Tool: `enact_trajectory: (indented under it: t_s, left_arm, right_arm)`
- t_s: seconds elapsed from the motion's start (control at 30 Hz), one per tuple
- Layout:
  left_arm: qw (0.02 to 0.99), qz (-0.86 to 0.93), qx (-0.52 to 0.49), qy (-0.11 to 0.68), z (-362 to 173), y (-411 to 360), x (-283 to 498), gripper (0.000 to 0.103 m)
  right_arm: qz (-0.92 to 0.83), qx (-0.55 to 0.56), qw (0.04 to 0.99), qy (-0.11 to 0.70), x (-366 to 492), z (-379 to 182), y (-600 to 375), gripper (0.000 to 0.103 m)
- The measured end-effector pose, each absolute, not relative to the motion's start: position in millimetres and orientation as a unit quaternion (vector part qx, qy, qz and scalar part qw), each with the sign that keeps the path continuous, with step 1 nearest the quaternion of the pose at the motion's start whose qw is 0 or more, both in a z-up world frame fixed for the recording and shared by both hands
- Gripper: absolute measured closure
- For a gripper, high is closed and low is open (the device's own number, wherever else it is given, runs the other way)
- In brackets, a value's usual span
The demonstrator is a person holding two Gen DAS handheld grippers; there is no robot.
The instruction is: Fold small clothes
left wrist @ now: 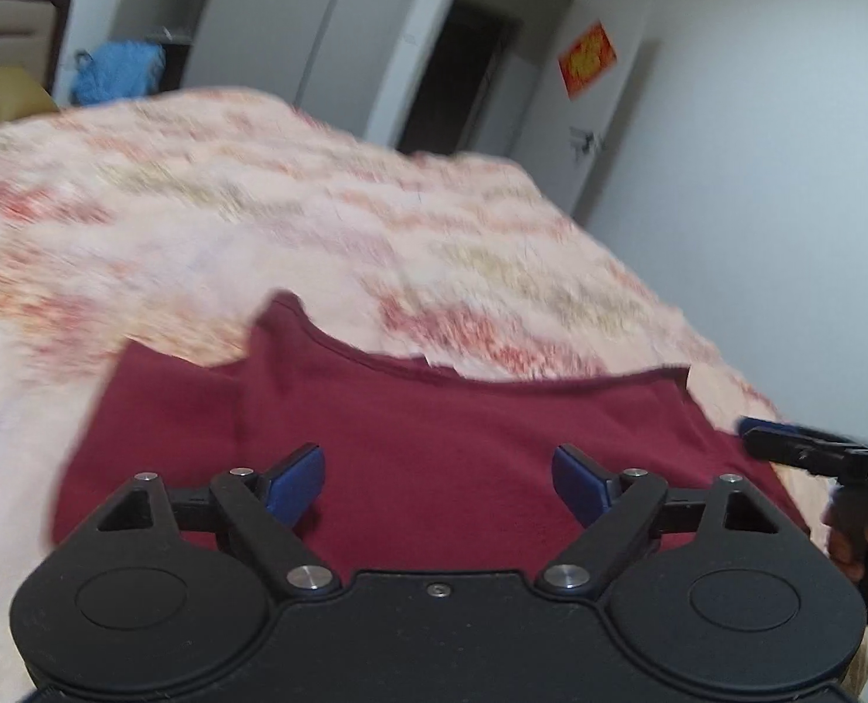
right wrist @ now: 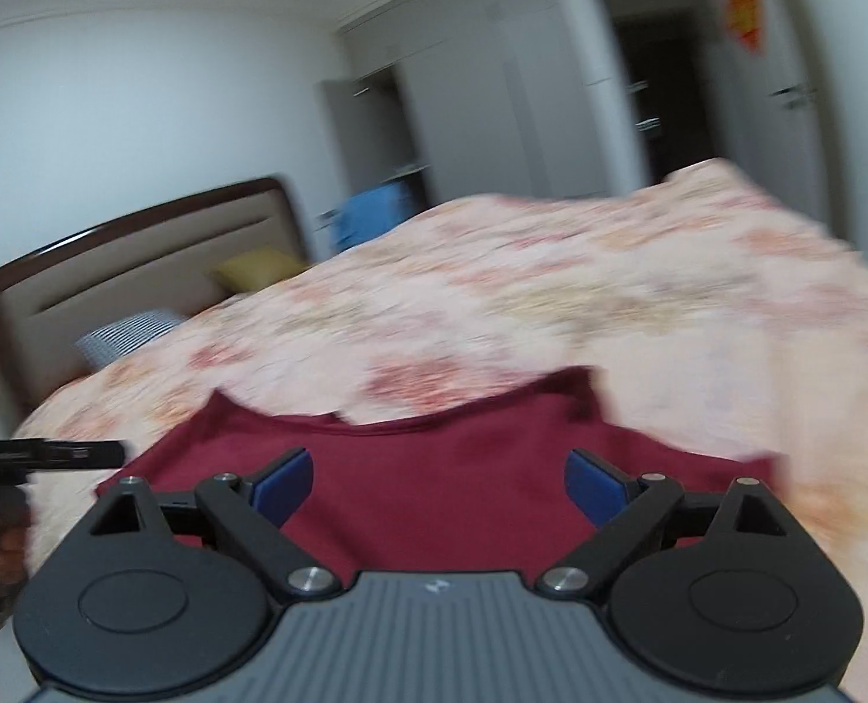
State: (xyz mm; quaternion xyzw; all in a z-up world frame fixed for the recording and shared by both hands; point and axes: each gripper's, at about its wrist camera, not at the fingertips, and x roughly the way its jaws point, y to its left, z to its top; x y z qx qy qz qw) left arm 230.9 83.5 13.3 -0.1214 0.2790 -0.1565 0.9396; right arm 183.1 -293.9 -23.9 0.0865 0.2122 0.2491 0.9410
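A dark red garment [left wrist: 434, 404] lies flat on the floral bedspread [left wrist: 317, 222], its curved neckline toward the far side. My left gripper [left wrist: 437, 466] hovers over the near part of the garment, jaws wide apart, nothing between the blue pads [left wrist: 293, 477]. The right wrist view shows the same garment [right wrist: 434, 457] under my right gripper [right wrist: 440, 468], which is also open and empty. Each gripper shows in the other's view: the right one [left wrist: 785, 445] at the garment's right edge, the left one [right wrist: 71, 451] at its left edge, each held by a hand.
The bedspread [right wrist: 551, 293] covers a wide bed. A padded headboard [right wrist: 141, 269], a yellow pillow [right wrist: 258, 269] and a striped pillow [right wrist: 123, 334] are at its head. Beyond stand a blue cloth [left wrist: 118, 70], grey wardrobes [right wrist: 481, 94] and a dark doorway [left wrist: 463, 76].
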Motion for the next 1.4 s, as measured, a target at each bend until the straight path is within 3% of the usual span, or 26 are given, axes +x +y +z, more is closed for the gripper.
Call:
enact_trajectory:
  t_s: [0.2, 0.5, 0.7, 0.97, 1.2, 1.4]
  left_arm:
    - [0.947, -0.109, -0.108, 0.283, -8.1, 92.2, 282.6, 0.017]
    - [0.935, -0.091, -0.204, 0.275, -38.7, 126.4, 324.5, 0.015]
    - [0.935, -0.105, -0.196, 0.276, -38.5, 122.2, 328.6, 0.008]
    - [0.951, -0.089, -0.166, 0.244, 1.9, 117.2, 297.0, 0.001]
    - [0.956, -0.054, -0.169, 0.232, 37.2, 124.0, 244.9, 0.001]
    - [0.95, 0.014, -0.219, 0.224, 32.3, 134.6, 182.4, 0.001]
  right_arm:
    - [0.264, 0.027, 0.925, 0.271, 250.8, -40.6, -262.5, 0.004]
    - [0.134, 0.171, 0.938, 0.271, 305.4, -93.8, -331.8, 0.004]
    - [0.122, 0.126, 0.947, 0.269, 304.6, -96.8, -320.3, 0.001]
    - [0.134, 0.147, 0.945, 0.261, 297.7, -80.8, -325.3, 0.0]
    - [0.129, 0.081, 0.968, 0.201, 243.8, -29.3, -298.2, 0.0]
    - [0.158, 0.017, 0.974, 0.16, 183.6, -16.8, -236.8, 0.0]
